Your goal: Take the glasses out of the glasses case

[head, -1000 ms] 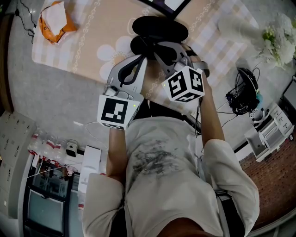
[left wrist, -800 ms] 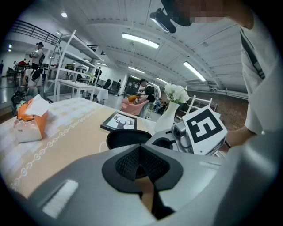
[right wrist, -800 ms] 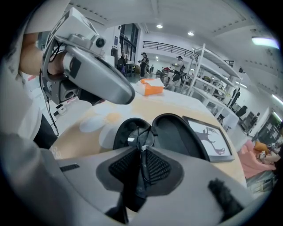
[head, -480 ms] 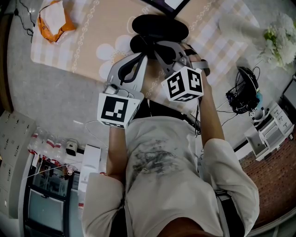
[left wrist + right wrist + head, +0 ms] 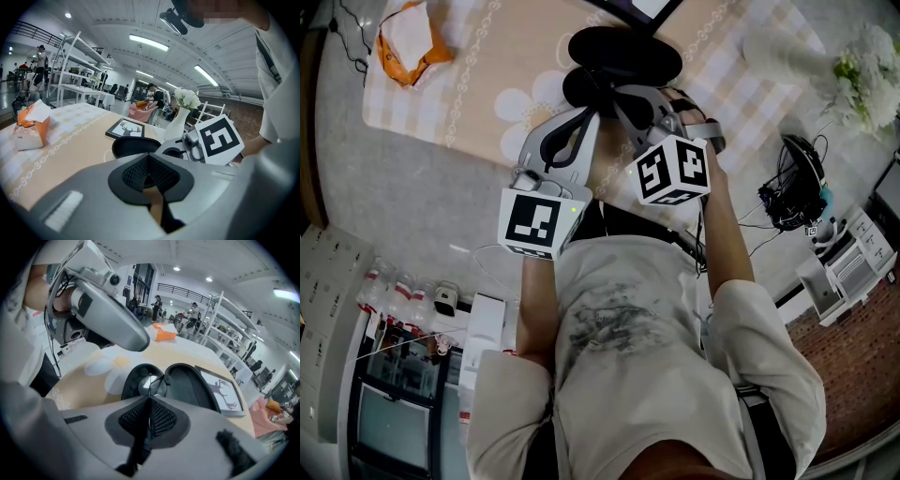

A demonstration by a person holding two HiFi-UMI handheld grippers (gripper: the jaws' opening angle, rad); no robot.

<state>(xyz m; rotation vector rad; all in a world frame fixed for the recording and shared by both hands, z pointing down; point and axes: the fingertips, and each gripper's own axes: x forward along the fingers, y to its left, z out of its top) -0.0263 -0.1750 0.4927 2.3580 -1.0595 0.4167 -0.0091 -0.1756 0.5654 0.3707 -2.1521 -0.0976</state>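
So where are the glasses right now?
In the right gripper view, the glasses are in the open black case, dead centre, pinched by the right hand-held gripper.

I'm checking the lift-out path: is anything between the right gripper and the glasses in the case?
Nothing visible. The glasses case lies open, the glasses exposed in it, and the right gripper is right at them, jaws closed on what looks like the thin frame. The left gripper hangs off to the side.
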